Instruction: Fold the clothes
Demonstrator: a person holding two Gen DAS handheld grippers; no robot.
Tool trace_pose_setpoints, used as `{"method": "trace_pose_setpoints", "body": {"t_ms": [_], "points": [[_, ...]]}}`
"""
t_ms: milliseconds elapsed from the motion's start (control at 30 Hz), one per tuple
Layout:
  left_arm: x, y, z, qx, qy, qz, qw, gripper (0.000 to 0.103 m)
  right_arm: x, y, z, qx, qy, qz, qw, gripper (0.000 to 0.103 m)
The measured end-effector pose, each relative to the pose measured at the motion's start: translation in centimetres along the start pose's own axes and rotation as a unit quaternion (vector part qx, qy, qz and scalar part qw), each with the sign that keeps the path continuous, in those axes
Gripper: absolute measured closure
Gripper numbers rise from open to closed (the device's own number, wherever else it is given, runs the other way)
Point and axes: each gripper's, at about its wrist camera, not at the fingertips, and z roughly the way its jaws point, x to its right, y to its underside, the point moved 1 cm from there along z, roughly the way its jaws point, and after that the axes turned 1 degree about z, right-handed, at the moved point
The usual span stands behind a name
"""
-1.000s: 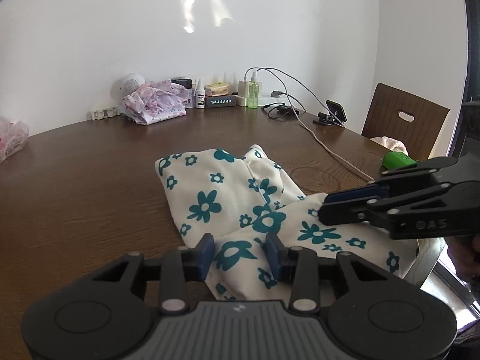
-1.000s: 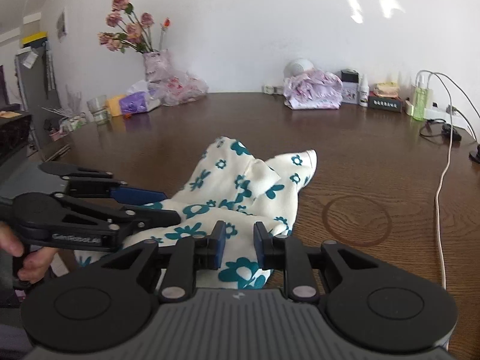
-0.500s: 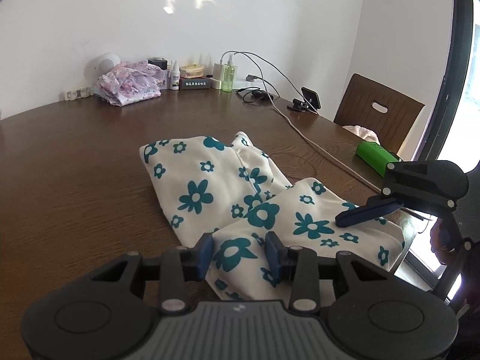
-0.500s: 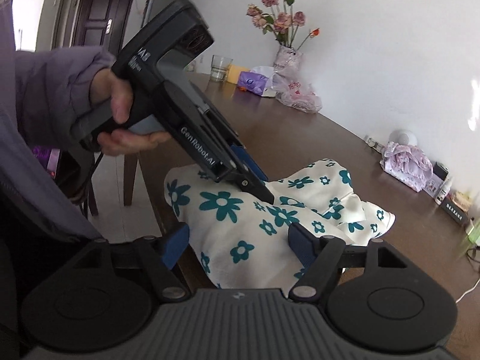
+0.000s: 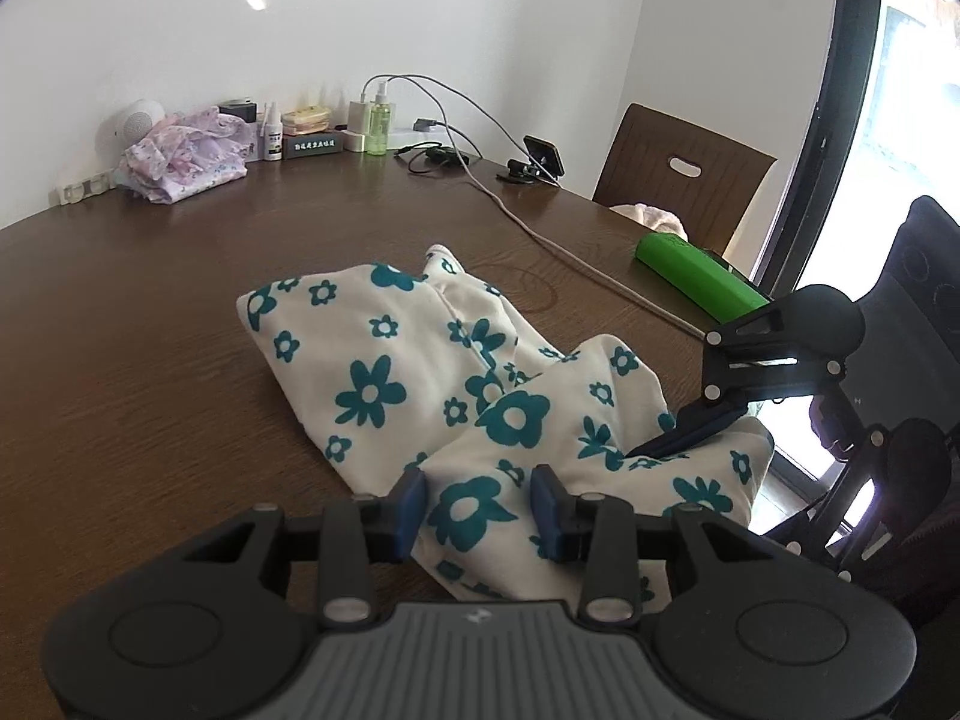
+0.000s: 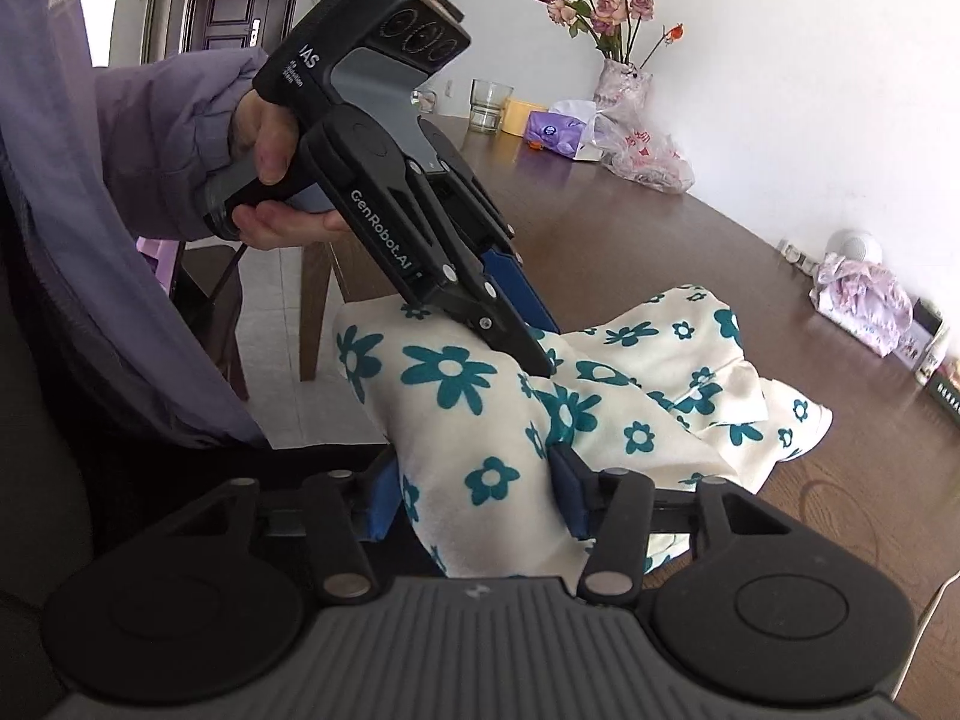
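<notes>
A cream garment with teal flowers [image 5: 372, 372] lies crumpled on the brown table [image 5: 120, 360], its near end hanging over the table's edge. My left gripper [image 5: 480, 513] holds a fold of it between its blue pads, the jaws easing open a little. The right wrist view shows that left gripper [image 6: 534, 351] pointing down into the garment [image 6: 648, 420], with a hand [image 6: 270, 228] on its grip. My right gripper [image 6: 474, 501] has the overhanging bunch between its pads, which touch it on both sides as the jaws close. The left wrist view shows the right gripper [image 5: 651, 450] at the garment's right end.
A green box [image 5: 696, 276], a grey cable [image 5: 540, 234] and a phone on a stand [image 5: 543, 159] lie right of the garment, with a chair [image 5: 684, 180] behind. Pink clothes [image 5: 186, 162] and bottles line the wall. A flower vase [image 6: 624, 84] and a glass [image 6: 489, 105] stand far left.
My right gripper rolled and swung round to the table's edge, let go, opened wide, then narrowed around the hanging bunch. The left gripper turned right, keeping its fold.
</notes>
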Motion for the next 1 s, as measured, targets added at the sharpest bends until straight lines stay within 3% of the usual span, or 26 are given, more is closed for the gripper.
{"method": "trace_pose_setpoints", "body": {"t_ms": [100,167,233,267,367,500,600,667,867,967,1000], "points": [[0.3,-0.3,-2.7,0.052,-0.005,0.046,0.9975,0.060,0.9,-0.1,-0.2,0.000,-0.018,0.024,1.000,0.058],[0.4,0.0,-5.3,0.091,0.022,0.065,0.9935,0.049,1.5,-0.2,-0.3,-0.001,-0.031,0.039,0.999,0.058],[0.9,0.6,-7.1,0.106,0.041,0.084,0.9899,0.030,2.5,-0.2,-0.4,-0.002,-0.056,0.061,0.997,0.059],[1.2,0.8,-8.0,0.113,0.050,0.095,0.9879,0.028,3.1,-0.3,-0.5,-0.005,-0.069,0.074,0.995,0.059],[3.2,1.9,-8.0,0.104,0.090,0.137,0.9809,0.026,5.3,-0.7,-0.4,-0.018,-0.108,0.113,0.988,0.059],[5.9,3.8,-5.8,0.068,0.094,0.246,0.9623,0.026,8.0,-1.3,-0.2,-0.040,-0.156,0.159,0.974,0.059],[6.6,4.5,-4.2,0.075,0.045,0.304,0.9488,0.028,8.9,-1.6,0.2,-0.060,-0.173,0.178,0.967,0.059],[6.9,4.9,-3.1,0.081,0.011,0.340,0.9369,0.028,8.9,-1.7,0.3,-0.072,-0.177,0.180,0.965,0.059],[7.0,5.9,-1.3,0.067,-0.061,0.455,0.8859,0.026,8.1,-1.8,-0.5,-0.093,-0.189,0.172,0.962,0.059],[6.8,6.6,-0.8,0.080,-0.103,0.502,0.8551,0.026,7.6,-2.1,-0.8,-0.105,-0.189,0.156,0.964,0.059],[7.0,6.7,-0.6,0.078,-0.096,0.513,0.8491,0.026,7.5,-2.3,-0.8,-0.108,-0.189,0.152,0.964,0.059]]}}
